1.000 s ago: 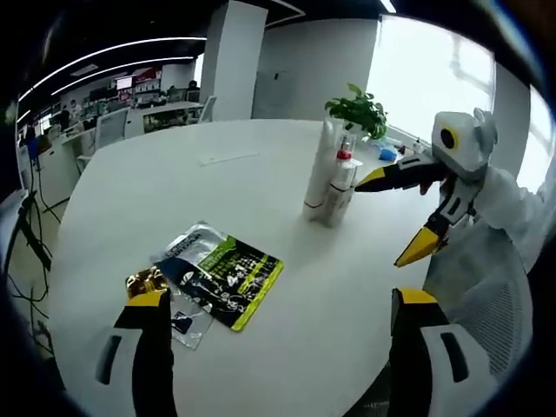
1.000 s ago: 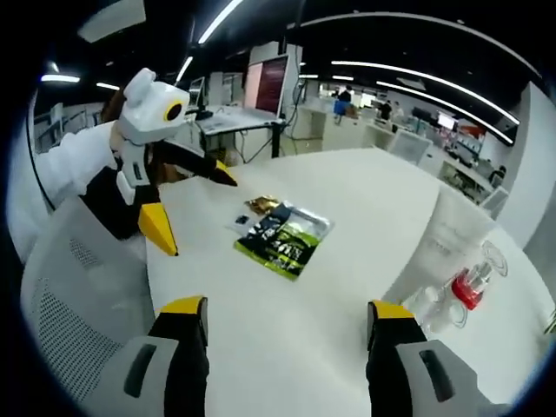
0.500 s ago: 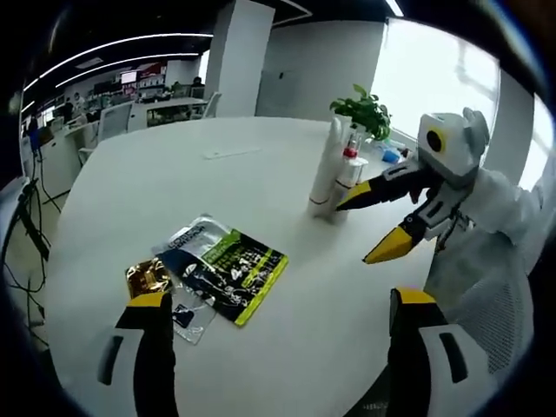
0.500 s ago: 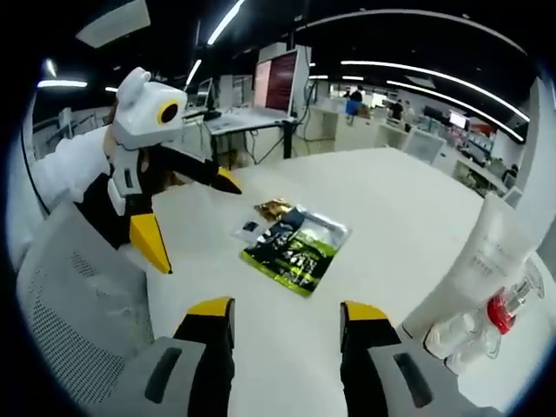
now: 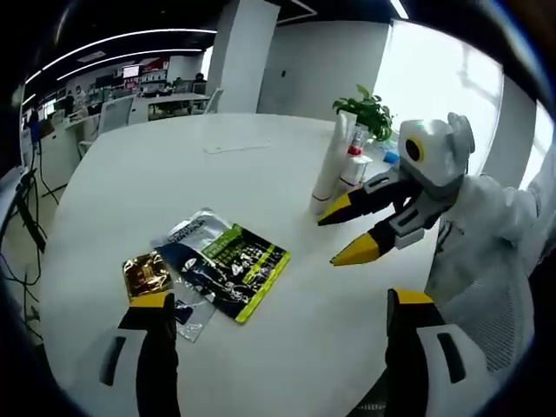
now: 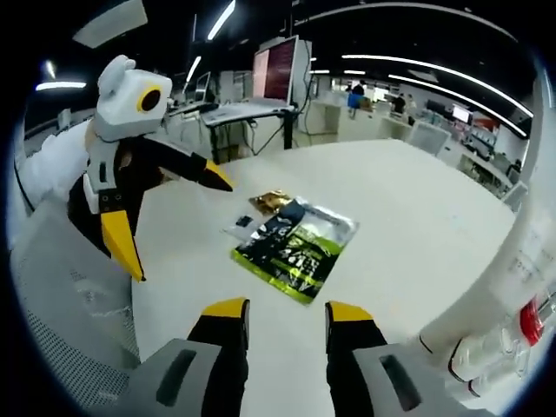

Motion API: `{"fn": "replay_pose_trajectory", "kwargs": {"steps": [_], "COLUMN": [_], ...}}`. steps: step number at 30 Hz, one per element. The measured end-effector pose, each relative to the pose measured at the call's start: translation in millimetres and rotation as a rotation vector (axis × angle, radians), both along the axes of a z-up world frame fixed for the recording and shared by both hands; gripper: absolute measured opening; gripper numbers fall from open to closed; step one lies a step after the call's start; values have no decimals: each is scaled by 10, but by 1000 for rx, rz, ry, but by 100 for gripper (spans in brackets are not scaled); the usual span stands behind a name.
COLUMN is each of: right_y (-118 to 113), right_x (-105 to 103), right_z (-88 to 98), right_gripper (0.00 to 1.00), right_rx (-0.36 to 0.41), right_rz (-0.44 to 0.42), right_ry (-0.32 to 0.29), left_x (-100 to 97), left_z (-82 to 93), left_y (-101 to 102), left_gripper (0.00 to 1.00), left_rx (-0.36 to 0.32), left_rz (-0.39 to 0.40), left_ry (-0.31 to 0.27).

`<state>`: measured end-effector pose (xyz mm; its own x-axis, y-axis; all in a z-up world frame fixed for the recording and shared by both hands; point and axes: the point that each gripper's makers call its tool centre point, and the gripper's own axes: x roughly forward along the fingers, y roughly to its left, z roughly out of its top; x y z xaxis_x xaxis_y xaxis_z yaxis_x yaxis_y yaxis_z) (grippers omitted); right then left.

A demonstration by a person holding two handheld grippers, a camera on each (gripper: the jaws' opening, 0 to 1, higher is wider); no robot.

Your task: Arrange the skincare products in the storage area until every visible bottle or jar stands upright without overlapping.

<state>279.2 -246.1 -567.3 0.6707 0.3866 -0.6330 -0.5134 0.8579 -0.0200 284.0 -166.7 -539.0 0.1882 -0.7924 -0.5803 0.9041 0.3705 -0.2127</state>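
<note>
A tall white tube and a small red-capped bottle stand upright together on the round white table; they show again as the tube and red cap, with a small clear bottle beside them. A green-and-black packet, a gold sachet and a clear sachet lie flat. My left gripper is wide open just short of the sachets. My right gripper hovers between bottles and packet, jaws narrowly apart, holding nothing.
A potted plant stands behind the bottles near the bright window. A mesh chair sits at the table's near edge. Desks and a monitor fill the office beyond. A person's white sleeve shows behind the right gripper.
The right gripper's jaws have narrowed a good deal. It has moved away from the bottles toward the packet. The left gripper stays wide open, and nothing on the table has moved.
</note>
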Motion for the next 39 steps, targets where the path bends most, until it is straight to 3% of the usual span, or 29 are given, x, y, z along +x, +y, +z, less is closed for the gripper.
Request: {"fn": "replay_pose_trajectory", "kwargs": {"steps": [5,11,18,21,25,31,39], "right_y": [11,12,-38,-69,-39,-73,-84], "right_x": [100,155,260,310,350,382,500], "right_z": [-65,-250,-372,-410,-436,-509,-503], "right_gripper": [20,17,14,13,13,12,12], "right_rx": [3,-22,-14,-68,-21,-34,12], "right_rz": [-18,-10,-58,-55,-77,-93,-119], "right_ry": [-1,40,52,34,53,56,55], "left_x": [-10,-14,-7,44,66,63,61], "left_z": [-14,-41,-65,-95,-136,-155,-188], "left_y": [-11,-11,4,19,28,30,30], "left_gripper": [94,93,93,93,92,92,90], "left_rx": [-3,-1,2,-1,4,6,-14], "left_rz": [7,8,16,19,22,24,36], "left_ry": [8,19,31,40,49,58,86]}}
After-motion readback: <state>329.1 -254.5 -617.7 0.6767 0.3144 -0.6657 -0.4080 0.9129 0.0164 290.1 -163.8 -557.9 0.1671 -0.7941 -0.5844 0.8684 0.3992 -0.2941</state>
